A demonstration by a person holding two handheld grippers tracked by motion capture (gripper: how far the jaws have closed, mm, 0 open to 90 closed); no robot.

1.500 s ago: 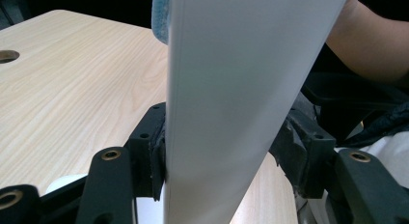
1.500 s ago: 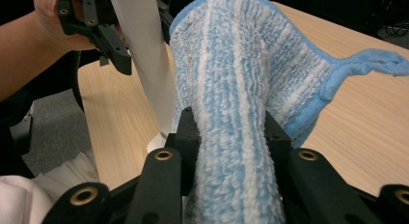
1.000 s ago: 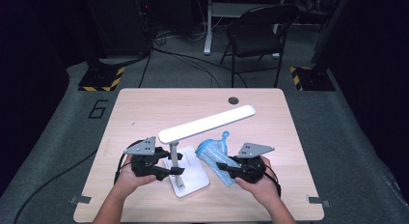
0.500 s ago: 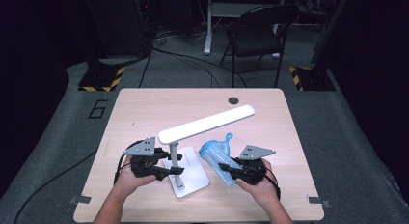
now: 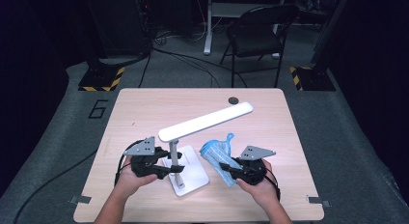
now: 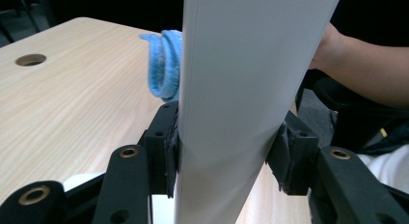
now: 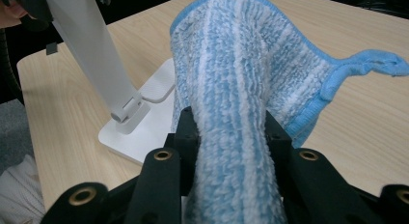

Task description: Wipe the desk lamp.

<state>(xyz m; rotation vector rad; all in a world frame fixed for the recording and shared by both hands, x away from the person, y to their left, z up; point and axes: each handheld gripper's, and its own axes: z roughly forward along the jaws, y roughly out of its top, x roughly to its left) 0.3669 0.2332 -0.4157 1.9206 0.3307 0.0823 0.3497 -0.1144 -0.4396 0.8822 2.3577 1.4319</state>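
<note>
blue cloth [image 7: 236, 113] pinched in right tool [image 7: 231, 132]

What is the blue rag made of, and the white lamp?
The blue rag looks like fluffy microfibre cloth: fuzzy striped pile with a stitched edge. The white lamp looks like smooth matte plastic, maybe painted metal: flat, even surfaces with no shine.

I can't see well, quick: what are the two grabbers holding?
Left gripper: shut on the lamp post.
Right gripper: shut on the cloth.
</note>
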